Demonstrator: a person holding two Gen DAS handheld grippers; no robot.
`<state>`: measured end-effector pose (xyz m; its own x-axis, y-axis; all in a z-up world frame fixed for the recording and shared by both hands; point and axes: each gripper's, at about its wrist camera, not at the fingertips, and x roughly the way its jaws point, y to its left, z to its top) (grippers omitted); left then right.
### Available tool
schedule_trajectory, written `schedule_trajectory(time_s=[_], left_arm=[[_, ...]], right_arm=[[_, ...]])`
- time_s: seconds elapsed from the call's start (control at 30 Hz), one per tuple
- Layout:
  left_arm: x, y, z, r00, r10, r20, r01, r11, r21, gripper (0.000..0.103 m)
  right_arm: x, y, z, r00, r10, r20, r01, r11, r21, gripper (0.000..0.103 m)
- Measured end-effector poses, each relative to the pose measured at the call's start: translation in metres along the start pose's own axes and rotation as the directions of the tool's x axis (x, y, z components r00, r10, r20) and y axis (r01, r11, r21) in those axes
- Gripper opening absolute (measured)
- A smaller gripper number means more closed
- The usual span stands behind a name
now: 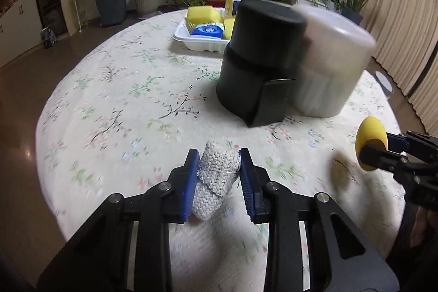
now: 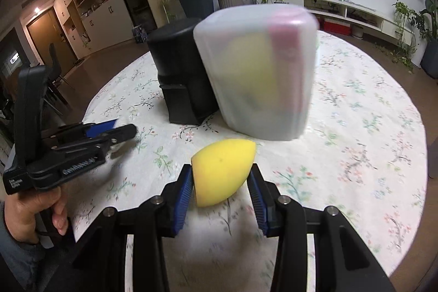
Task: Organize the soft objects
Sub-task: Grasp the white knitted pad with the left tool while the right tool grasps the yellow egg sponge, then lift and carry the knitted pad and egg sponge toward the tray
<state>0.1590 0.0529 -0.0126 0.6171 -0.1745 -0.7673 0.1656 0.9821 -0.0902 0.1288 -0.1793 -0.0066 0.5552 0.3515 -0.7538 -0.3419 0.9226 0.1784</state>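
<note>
My left gripper (image 1: 219,177) is shut on a folded grey-white woven cloth (image 1: 213,182), held over the near part of the floral table (image 1: 123,100). My right gripper (image 2: 220,182) is shut on a yellow egg-shaped sponge (image 2: 221,171); it also shows in the left wrist view (image 1: 371,142) at the right. Ahead stand a black bin (image 1: 257,64) and a translucent white bin (image 1: 331,59). In the right wrist view the white bin (image 2: 260,73) shows yellow and pink things inside, blurred. The left gripper (image 2: 109,133) is at the left there.
A white tray (image 1: 202,41) at the far side of the table holds yellow sponges (image 1: 199,12) and a blue packet (image 1: 206,30). Potted plants, a low shelf and a wall screen stand behind the table. Curtains hang at the right.
</note>
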Motion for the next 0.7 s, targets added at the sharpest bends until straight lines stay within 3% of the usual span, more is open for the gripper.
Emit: schedule_trajectory(time_s=[0.17, 0.33, 0.57, 0.7], left_arm=[[-0.028, -0.005, -0.011, 1.000, -0.016, 0.020, 0.016, 1.000, -0.002, 0.027], [-0.055, -0.011, 0.001, 0.998, -0.023, 0.065, 0.022, 0.999, 0.030, 0.027], [-0.078, -0.003, 0.046, 0.991, 0.002, 0.133, -0.010, 0.998, 0.064, 0.027], [-0.076, 0.013, 0.085, 0.988, 0.025, 0.151, -0.036, 0.997, 0.073, 0.027]], right_arm=[[-0.026, -0.010, -0.003, 1.000, -0.012, 0.019, 0.012, 1.000, 0.012, 0.043], [-0.048, -0.015, 0.006, 0.998, -0.031, 0.047, 0.031, 1.000, 0.005, 0.043], [-0.077, -0.038, 0.032, 0.995, -0.071, 0.076, 0.073, 0.997, -0.018, 0.043], [-0.086, -0.058, 0.065, 0.991, -0.097, 0.091, 0.101, 0.994, -0.041, 0.043]])
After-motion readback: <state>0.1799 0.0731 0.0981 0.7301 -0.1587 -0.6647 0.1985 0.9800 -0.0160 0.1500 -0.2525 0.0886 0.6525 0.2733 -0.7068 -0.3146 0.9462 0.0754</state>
